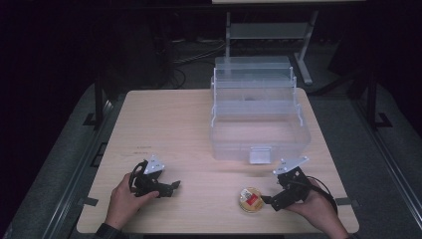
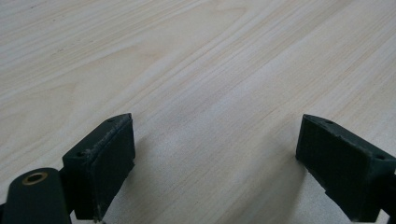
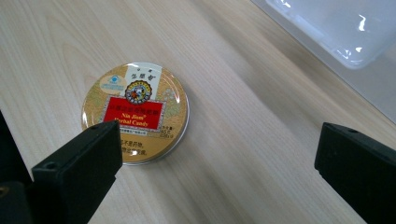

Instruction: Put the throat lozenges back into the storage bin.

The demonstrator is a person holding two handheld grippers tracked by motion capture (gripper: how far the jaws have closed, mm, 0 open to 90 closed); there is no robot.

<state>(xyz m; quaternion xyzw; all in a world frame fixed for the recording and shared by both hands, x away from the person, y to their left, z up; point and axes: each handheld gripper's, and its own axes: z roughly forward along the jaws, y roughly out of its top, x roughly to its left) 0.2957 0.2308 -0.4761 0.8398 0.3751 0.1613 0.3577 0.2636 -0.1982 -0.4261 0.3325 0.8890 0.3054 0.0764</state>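
A round gold candy tin (image 1: 250, 199) with a red label lies flat near the table's front edge, right of centre. My right gripper (image 1: 267, 201) rests just to its right, held in a hand, pointing left at it. In the right gripper view the jaws stand wide open (image 3: 219, 154); the tin (image 3: 135, 112) lies ahead and to the left, its near edge partly hidden behind the left jaw. My left gripper (image 1: 172, 187) sits low over the front left of the table. Its jaws (image 2: 215, 163) are open with bare wood between them.
A clear plastic storage box (image 1: 259, 129) with its lid raised stands at the back right of the wooden table (image 1: 164, 124); its latch faces me. A corner of the box (image 3: 336, 32) shows beyond the right gripper. Bare wood lies between the two grippers.
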